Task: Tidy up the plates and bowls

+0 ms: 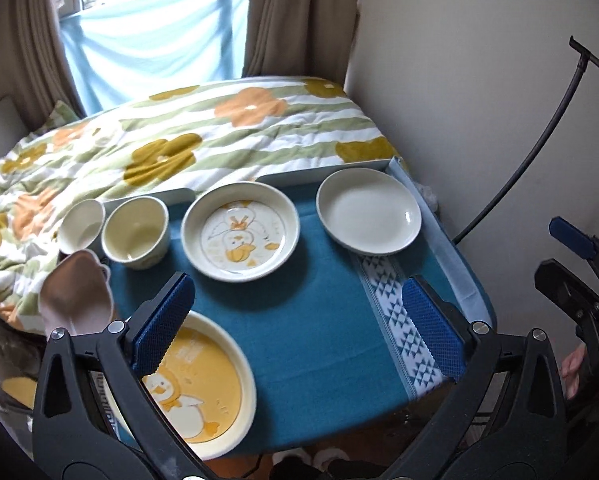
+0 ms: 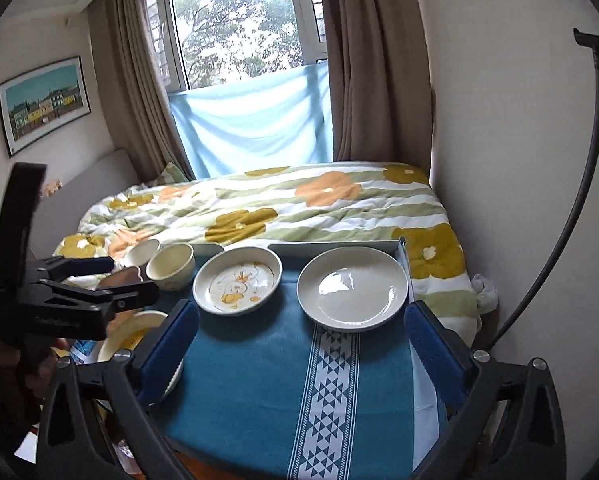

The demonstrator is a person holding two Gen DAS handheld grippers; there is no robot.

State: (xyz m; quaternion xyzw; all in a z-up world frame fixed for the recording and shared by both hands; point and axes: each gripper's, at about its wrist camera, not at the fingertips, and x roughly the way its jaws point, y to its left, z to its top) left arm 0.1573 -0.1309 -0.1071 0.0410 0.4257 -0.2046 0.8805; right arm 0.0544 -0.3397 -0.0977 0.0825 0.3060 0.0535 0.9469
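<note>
On the teal tablecloth (image 1: pixel 311 344) several dishes stand apart. A plain cream plate (image 1: pixel 369 212) (image 2: pixel 353 288) is at the back right. Left of it is a cream plate with a duck picture (image 1: pixel 241 232) (image 2: pixel 237 280), then a cream bowl (image 1: pixel 135 232) (image 2: pixel 171 266) and a white bowl (image 1: pixel 81 226) (image 2: pixel 141 252). A yellow duck plate (image 1: pixel 203 384) (image 2: pixel 131 332) lies at the front left, partly behind my left finger. My left gripper (image 1: pixel 297 286) hangs open above the cloth, holding nothing. My right gripper (image 2: pixel 301 308) is open and empty too.
A pink dish (image 1: pixel 75 296) sits at the table's left edge. A low white rim (image 1: pixel 327 172) borders the table's back and right side. Beyond it lies a bed with a floral duvet (image 1: pixel 203 136). A wall and a black curved rod (image 2: pixel 571 216) stand close on the right.
</note>
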